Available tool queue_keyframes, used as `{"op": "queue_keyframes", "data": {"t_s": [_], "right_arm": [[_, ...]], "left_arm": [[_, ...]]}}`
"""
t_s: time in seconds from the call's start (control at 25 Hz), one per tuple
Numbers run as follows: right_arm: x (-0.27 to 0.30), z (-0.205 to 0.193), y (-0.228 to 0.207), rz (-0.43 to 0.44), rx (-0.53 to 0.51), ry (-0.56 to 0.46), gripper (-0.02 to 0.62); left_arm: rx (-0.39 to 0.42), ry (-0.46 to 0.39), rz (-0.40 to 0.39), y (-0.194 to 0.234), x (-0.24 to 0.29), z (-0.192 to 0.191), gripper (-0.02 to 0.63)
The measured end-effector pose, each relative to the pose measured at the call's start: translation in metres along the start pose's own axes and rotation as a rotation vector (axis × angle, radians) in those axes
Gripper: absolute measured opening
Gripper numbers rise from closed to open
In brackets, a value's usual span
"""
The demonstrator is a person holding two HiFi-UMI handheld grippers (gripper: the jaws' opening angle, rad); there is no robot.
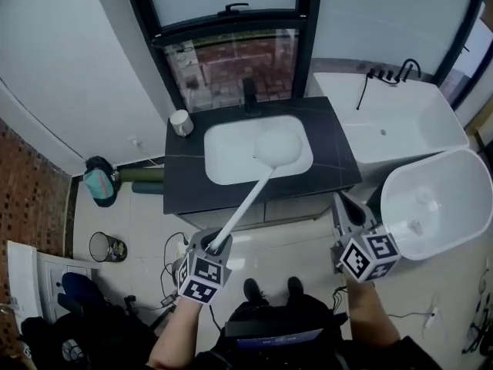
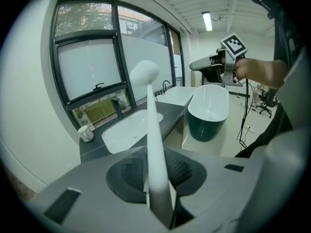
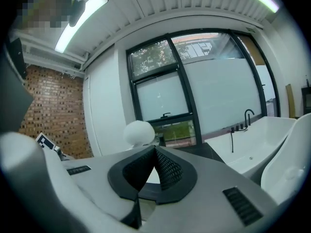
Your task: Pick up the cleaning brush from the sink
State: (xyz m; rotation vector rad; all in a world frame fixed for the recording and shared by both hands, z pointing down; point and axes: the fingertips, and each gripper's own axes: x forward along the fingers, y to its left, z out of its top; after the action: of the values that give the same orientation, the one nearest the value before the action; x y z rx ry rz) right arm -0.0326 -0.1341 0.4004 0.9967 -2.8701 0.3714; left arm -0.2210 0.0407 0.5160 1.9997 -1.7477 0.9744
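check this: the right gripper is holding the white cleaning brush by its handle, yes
No, the left gripper holds the white cleaning brush by its handle, not the right. The left gripper view shows the handle clamped between its fingers; the right gripper has its fingers shut on nothing.

Tall black-framed window [image 1: 231,52] on the far wall: frosted panes up top, greenery and brick showing through the low pane. White wall [image 1: 69,68] to the left, red brick wall [image 1: 31,199] nearer on that side. Dark stone bench [image 1: 335,156] under the window. To its right, a white rectangular tub [image 1: 416,122], and an oval freestanding tub [image 1: 439,199] nearer. Pale floor [image 1: 285,241], wire bin [image 1: 106,247] at left. Strip lights [image 3: 80,21] glow on the slatted ceiling [image 3: 160,4].
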Motion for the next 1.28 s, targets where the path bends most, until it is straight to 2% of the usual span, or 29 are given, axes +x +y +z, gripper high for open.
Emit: {"op": "queue_keyframes", "data": {"t_s": [0.24, 0.36, 0.44, 0.6, 0.72, 0.88, 1.08, 1.28], "right_arm": [[-0.087, 0.011, -0.027, 0.141, -0.009, 0.0, -0.026], [-0.123, 0.021, -0.05, 0.21, -0.013, 0.013, -0.026], [-0.143, 0.022, -0.067, 0.24, -0.023, 0.03, -0.026], [-0.173, 0.014, -0.077, 0.264, -0.064, 0.048, -0.026], [-0.192, 0.01, -0.065, 0.292, -0.108, 0.046, -0.026], [-0.218, 0.003, -0.054, 0.281, -0.131, 0.042, -0.026], [-0.25, -0.007, -0.046, 0.304, -0.091, 0.047, -0.026], [-0.284, 0.021, -0.055, 0.313, -0.094, 0.004, -0.028]], "left_arm": [[-0.079, -0.024, 0.058, -0.101, -0.042, 0.024, 0.078], [-0.179, -0.076, 0.08, -0.147, -0.052, 0.052, 0.078], [-0.234, -0.116, 0.116, -0.173, -0.059, 0.069, 0.078], [-0.272, -0.172, 0.139, -0.215, -0.074, 0.09, 0.078], [-0.312, -0.224, 0.141, -0.235, -0.089, 0.091, 0.078], [-0.348, -0.275, 0.121, -0.25, -0.1, 0.085, 0.078], [-0.314, -0.33, 0.09, -0.271, -0.12, 0.093, 0.078], [-0.335, -0.344, 0.103, -0.305, -0.152, 0.113, 0.078]]}}
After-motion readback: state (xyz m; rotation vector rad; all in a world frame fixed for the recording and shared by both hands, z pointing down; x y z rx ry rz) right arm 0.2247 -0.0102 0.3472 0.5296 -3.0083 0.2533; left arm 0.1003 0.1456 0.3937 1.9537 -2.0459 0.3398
